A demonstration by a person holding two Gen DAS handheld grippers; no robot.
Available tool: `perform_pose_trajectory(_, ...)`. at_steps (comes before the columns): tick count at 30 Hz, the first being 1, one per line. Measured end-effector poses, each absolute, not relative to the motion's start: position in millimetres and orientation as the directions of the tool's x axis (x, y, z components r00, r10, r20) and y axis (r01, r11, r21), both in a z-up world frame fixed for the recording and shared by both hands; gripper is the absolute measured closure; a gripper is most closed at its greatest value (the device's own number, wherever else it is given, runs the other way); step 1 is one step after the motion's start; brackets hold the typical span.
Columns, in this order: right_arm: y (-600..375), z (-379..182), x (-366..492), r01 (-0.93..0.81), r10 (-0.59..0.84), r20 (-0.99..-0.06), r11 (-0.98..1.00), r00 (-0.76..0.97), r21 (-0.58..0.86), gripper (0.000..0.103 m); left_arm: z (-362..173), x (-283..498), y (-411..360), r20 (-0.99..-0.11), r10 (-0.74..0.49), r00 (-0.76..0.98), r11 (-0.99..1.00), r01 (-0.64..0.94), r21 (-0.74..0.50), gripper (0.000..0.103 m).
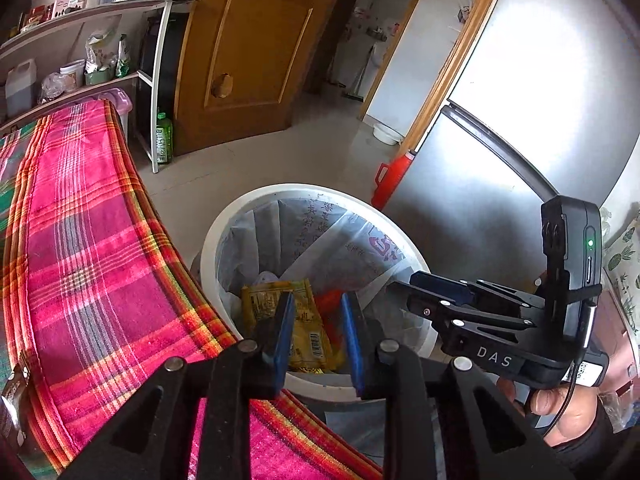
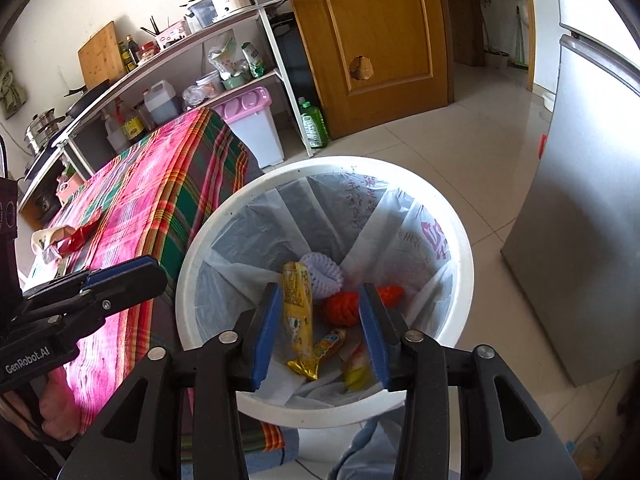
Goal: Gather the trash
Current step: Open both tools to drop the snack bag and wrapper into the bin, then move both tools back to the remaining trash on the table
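Note:
A white trash bin (image 1: 224,220) (image 2: 460,216) with a plastic liner stands on the floor beside the table. Inside lie a yellow wrapper (image 1: 308,332) (image 2: 298,316), an orange foam net (image 2: 344,308), a white foam net (image 2: 322,272) and small snack wrappers (image 2: 330,344). My left gripper (image 1: 318,338) is open and empty above the bin's near rim. My right gripper (image 2: 320,334) is open and empty over the bin; it also shows in the left wrist view (image 1: 440,292). More trash, a red wrapper (image 2: 78,236) and white paper (image 2: 42,240), lies on the table.
The table wears a pink plaid cloth (image 1: 92,248) (image 2: 160,200) left of the bin. A silver fridge (image 1: 520,120) (image 2: 580,220) stands right. Shelves (image 2: 180,52) with bottles, a kettle, a lidded bin (image 2: 252,120) and a wooden door (image 1: 248,48) are behind.

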State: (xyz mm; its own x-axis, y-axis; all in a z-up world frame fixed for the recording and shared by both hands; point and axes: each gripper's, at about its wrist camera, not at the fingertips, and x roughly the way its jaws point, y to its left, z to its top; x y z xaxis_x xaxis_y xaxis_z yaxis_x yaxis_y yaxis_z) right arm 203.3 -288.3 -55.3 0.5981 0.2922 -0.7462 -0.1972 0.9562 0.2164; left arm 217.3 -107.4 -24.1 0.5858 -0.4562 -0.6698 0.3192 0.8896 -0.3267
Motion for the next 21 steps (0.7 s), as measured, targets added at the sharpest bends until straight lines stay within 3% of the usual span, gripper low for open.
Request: perform_pose_trajectory(21,-248.7,1.9,155.7,-0.331,0.392,-0.641,0.918,0.66,0.22,0.059,18.4,154.8,-52.9,-0.568,-0.362,0.739,0.929,0.24,-0.281,0.077)
